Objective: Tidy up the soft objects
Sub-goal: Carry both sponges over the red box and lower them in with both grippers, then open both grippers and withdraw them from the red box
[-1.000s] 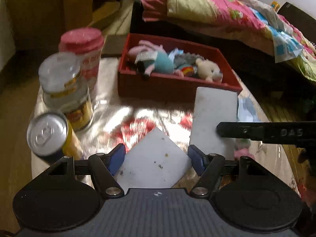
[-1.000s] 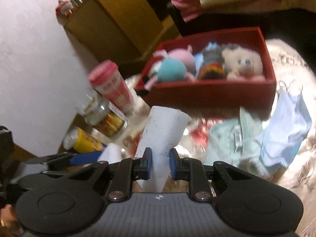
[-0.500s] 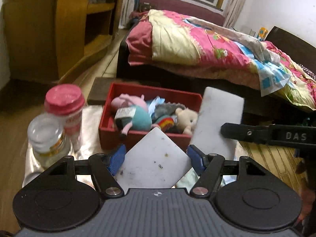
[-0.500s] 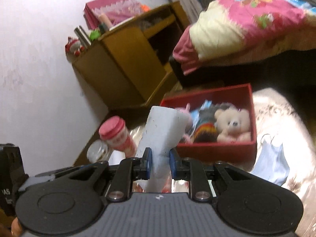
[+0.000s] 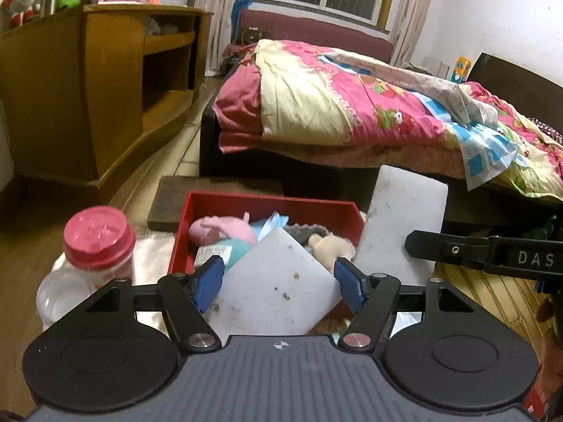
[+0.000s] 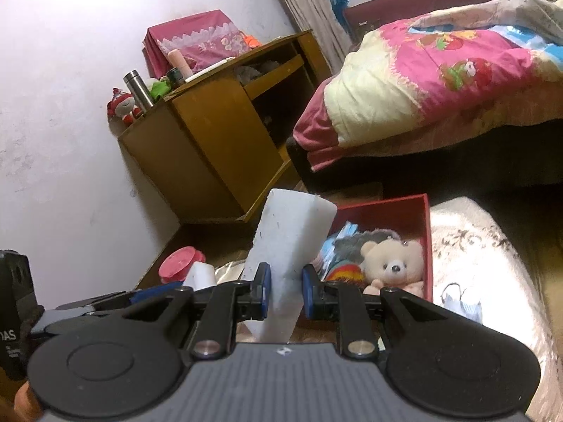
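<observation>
My left gripper (image 5: 279, 281) is shut on a flat white sponge (image 5: 278, 295), whose two corners sit against the blue pads (image 5: 207, 283). My right gripper (image 6: 285, 290) is shut on a thicker white sponge block (image 6: 288, 246) that stands upright; the left wrist view shows this block (image 5: 404, 218) at the right. Both are held in the air in front of a red box (image 5: 267, 204) of plush toys. In it lie a pink plush (image 5: 221, 230) and a beige teddy bear (image 6: 390, 260). A light blue face mask (image 6: 461, 302) lies on the table to the right of the box.
A pink-lidded cup (image 5: 98, 242) and a clear jar (image 5: 59, 295) stand left of the box. The table (image 6: 475, 246) has a shiny patterned cover. Behind it are a bed with a pink quilt (image 5: 352, 105) and a wooden cabinet (image 5: 88, 88).
Both grippers have risen and tipped upward with their sponges still held. The yellow can has dropped out of the left view, and more of the room shows.
</observation>
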`<state>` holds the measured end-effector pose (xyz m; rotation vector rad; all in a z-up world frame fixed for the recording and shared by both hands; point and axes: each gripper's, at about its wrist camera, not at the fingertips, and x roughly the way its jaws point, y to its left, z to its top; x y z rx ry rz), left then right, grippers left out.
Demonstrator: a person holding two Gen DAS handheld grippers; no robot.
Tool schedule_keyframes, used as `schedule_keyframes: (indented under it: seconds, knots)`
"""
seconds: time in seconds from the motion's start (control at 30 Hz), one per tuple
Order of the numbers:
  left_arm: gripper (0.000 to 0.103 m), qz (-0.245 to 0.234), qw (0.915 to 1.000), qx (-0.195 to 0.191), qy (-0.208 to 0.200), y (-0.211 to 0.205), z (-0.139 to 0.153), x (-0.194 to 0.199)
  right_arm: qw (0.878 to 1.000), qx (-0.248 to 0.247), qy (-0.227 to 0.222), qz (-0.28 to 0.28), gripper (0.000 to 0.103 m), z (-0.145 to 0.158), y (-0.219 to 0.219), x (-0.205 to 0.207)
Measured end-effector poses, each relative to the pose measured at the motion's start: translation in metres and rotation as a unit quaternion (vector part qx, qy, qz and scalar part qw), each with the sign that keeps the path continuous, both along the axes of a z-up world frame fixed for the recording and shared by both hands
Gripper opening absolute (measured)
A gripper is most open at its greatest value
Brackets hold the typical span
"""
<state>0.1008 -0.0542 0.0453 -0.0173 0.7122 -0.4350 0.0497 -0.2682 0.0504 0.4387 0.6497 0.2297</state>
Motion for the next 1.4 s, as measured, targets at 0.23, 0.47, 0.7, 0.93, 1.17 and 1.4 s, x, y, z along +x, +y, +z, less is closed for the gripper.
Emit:
schedule_keyframes:
  seconds: [0.23,0.47,0.7,0.93,1.17,1.4]
  knots:
    - [0.068,-0.002,1.0000,0.004,-0.006,-0.009,-0.004,0.016,1.000,-0.008,-0.009,-0.018,0.000,0.000,-0.012,0.015]
    - [0.068,-0.002,0.9999,0.009,-0.006,-0.015,-0.012,0.032,0.999,-0.022,-0.004,-0.030,0.000,-0.005,-0.021,0.032]
    - [0.068,-0.006,0.9999,0.009,-0.008,-0.023,-0.022,0.050,0.999,-0.033,0.005,-0.042,0.000,-0.015,-0.031,0.049]
    - [0.068,-0.006,0.9999,0.011,-0.004,-0.043,-0.037,0.088,0.997,-0.063,0.024,-0.044,0.000,-0.037,-0.033,0.083]
    - [0.081,0.007,0.9985,0.054,-0.002,-0.077,-0.048,0.131,0.996,-0.067,0.045,-0.043,0.013,-0.069,-0.040,0.116]
    - [0.087,0.024,0.9975,0.064,0.017,-0.071,-0.048,0.122,0.996,-0.058,0.052,-0.047,0.037,-0.070,-0.048,0.118]
